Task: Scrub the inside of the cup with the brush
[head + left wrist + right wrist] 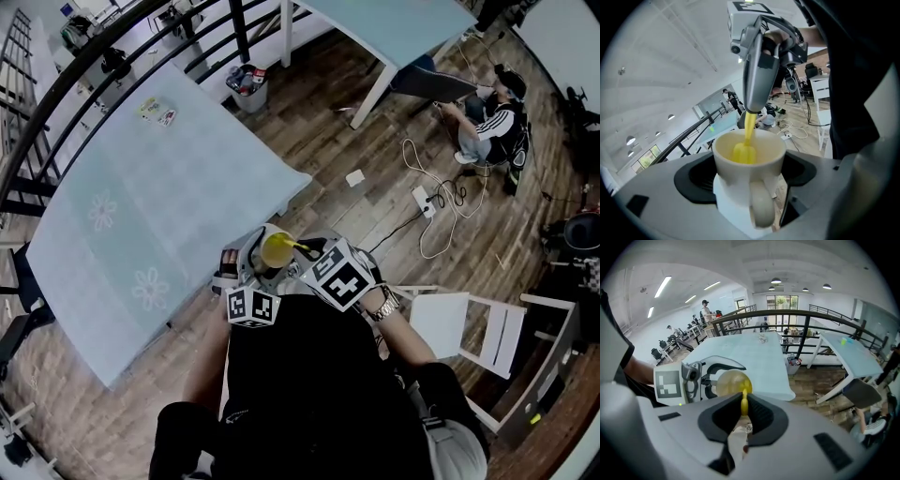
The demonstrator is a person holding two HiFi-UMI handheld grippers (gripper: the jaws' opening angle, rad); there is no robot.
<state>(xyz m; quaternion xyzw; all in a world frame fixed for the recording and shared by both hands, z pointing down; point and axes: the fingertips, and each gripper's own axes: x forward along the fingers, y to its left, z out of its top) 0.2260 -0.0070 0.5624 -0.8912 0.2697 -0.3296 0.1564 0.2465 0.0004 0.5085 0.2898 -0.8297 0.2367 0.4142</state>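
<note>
Where the white round cup (749, 161) sits: gripped between the left gripper (748, 180) jaws, close to the person's body.
Right gripper (744, 414): aimed at the cup's mouth, jaws pinching the thin yellow brush (745, 151).
Brush head: inside the cup.

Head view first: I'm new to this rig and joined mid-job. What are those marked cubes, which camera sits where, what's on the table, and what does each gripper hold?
No robot: a person holds a two-jaw gripper in each hand, and the marked cubes are parts of those. The head view looks down from the person's head; each gripper view looks along its own jaws. The left gripper is shut on a white cup. The right gripper pinches a yellow brush, its head down inside the cup. The pale blue table carries some small flat items near its far end.
</note>
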